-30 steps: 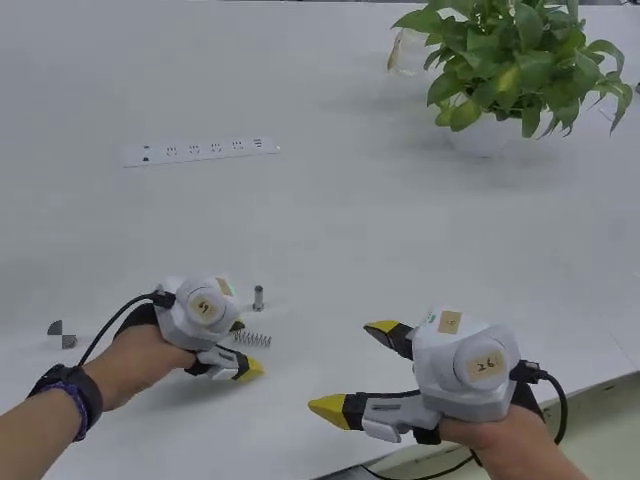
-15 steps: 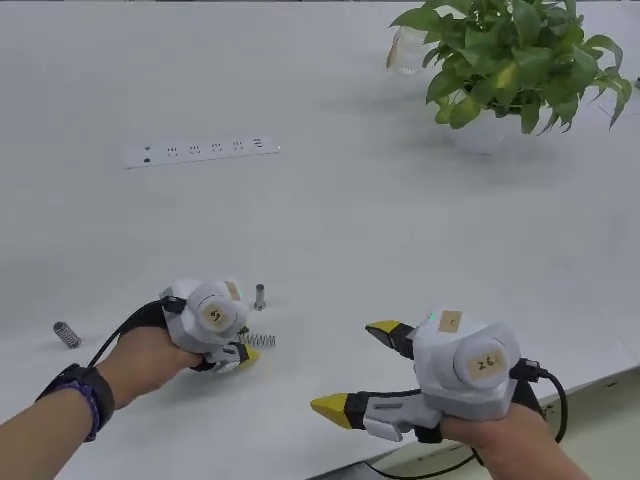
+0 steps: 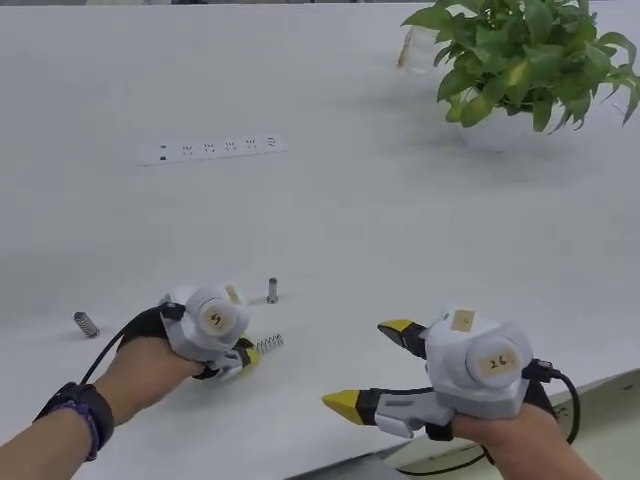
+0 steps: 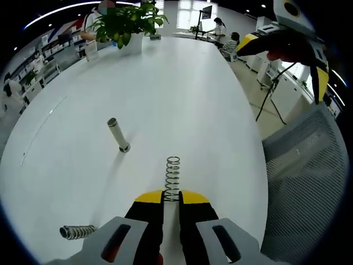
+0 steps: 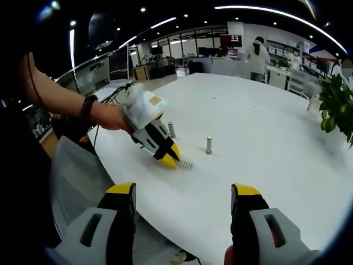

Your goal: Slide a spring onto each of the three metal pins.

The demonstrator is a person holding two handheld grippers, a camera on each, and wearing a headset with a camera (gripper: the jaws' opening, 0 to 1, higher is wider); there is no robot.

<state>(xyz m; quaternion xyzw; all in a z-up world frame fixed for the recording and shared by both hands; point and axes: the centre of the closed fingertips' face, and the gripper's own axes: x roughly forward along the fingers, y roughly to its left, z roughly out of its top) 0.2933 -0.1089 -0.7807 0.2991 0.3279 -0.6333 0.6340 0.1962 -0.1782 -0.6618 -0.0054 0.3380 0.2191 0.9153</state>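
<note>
Left gripper view: left gripper [image 4: 171, 196] jaws, apart a second ago, are now pinched on the near end of the spring [image 4: 172, 175], lying flat just beside the upright metal pin [image 4: 118, 134]. Grasp looks made, lift and thread next. Second spring [image 4: 77, 232] lies farther from the pin. Right gripper [image 5: 183, 190] jaws wide apart, idle

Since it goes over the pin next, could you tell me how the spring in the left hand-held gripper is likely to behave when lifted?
The spring is thin open wire, so probably light, and it may sag or wobble, since the left hand-held gripper pinches just one end. If released, its round coils would likely roll.
</note>
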